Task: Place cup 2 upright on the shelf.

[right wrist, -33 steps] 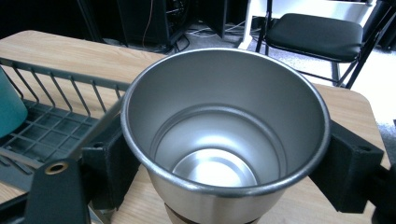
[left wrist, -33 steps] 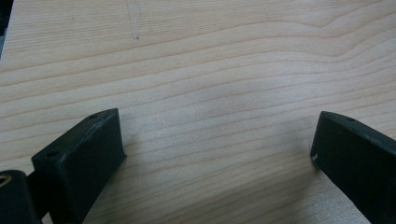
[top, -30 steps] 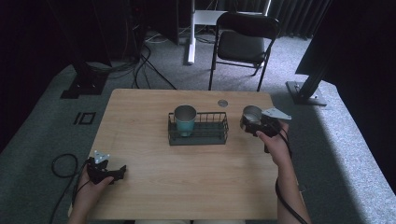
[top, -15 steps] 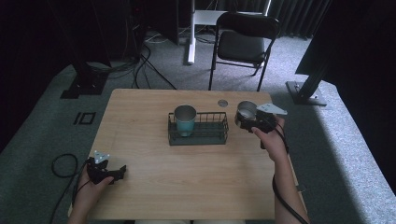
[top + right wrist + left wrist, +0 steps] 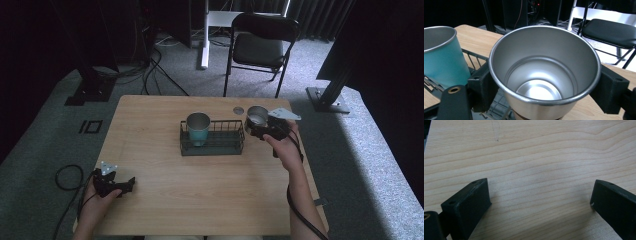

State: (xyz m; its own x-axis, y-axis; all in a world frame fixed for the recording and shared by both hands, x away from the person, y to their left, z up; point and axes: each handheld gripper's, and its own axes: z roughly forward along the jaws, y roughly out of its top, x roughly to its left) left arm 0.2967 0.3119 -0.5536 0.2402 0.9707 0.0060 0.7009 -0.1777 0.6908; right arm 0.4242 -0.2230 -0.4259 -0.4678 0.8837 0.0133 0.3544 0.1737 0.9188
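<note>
Nearest the person, at the front left corner of the worktop (image 5: pixel 210 200), the left gripper (image 5: pixel 116 186) lies low over the bare wood, its fingers (image 5: pixel 471 202) spread wide apart with nothing between them; the left gripper view shows only wood grain in the gap. Its cable curls off the worktop's left edge.

Farther in, on the right side, the right gripper (image 5: pixel 264 129) is held above the worktop with its fingers (image 5: pixel 482 83) clamped on either side of a steel cup (image 5: pixel 257 117). That cup is upright, mouth open upward and empty inside, and sits just beside the right end of a black wire basket (image 5: pixel 220 146), slightly above the basket's rim.

Inside the basket, toward its left end, a teal cup (image 5: pixel 198 128) stands upright, well apart from the steel one. Beyond the held cup a small round grommet (image 5: pixel 238 110) is set into the wood near the far edge.

Past the worktop, a black folding chair (image 5: pixel 260 47) stands on grey carpet.
</note>
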